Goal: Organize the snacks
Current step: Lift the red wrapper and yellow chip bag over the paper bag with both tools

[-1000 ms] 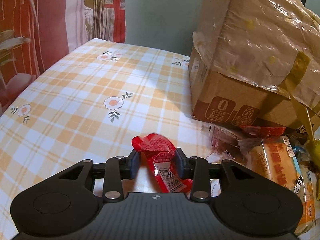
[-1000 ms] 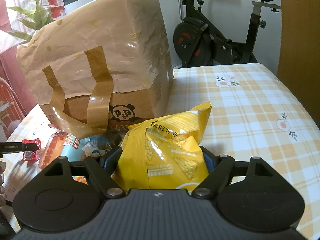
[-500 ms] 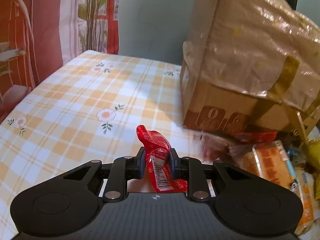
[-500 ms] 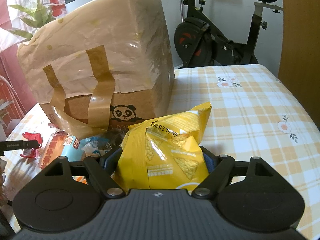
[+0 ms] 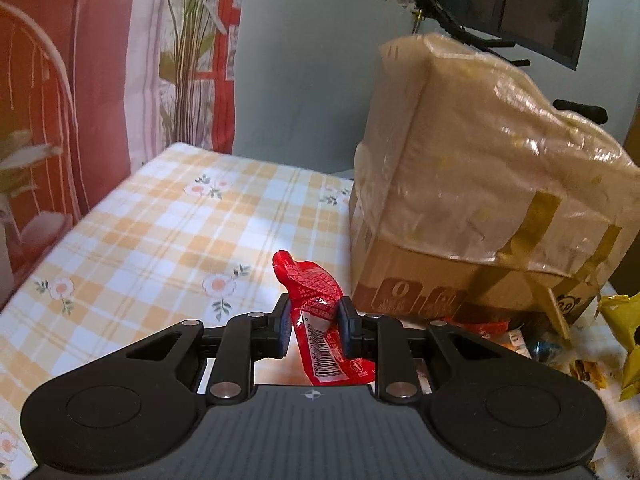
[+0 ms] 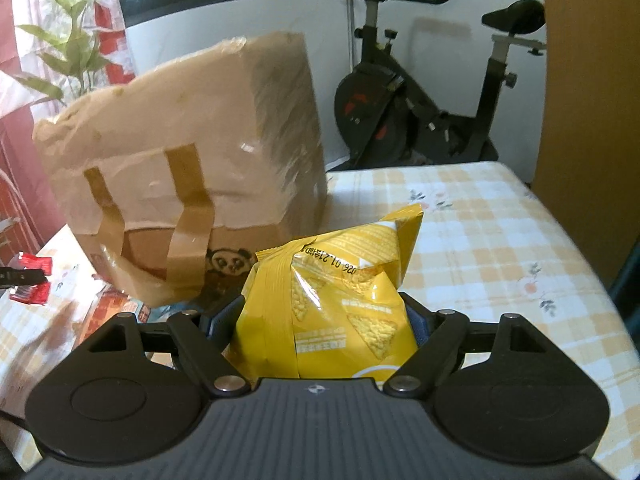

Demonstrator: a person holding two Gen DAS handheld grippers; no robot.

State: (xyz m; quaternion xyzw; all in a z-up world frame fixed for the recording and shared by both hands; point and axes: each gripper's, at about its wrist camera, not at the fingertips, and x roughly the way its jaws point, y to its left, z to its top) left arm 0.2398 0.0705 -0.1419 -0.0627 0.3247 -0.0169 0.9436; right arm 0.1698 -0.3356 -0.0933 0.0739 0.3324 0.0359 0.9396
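Above the checked desk (image 5: 152,236), the left gripper (image 5: 314,326) pinches a red packet (image 5: 316,312) between its jaws, box (image 5: 472,208) at two o'clock. The right gripper's (image 6: 324,320) jaws clamp a yellow chip bag (image 6: 340,312), box at eleven o'clock.

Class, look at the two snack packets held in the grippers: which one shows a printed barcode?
The small red packet in the left gripper: its barcode faces the camera. The yellow chip bag in the right gripper shows only a date stamp.
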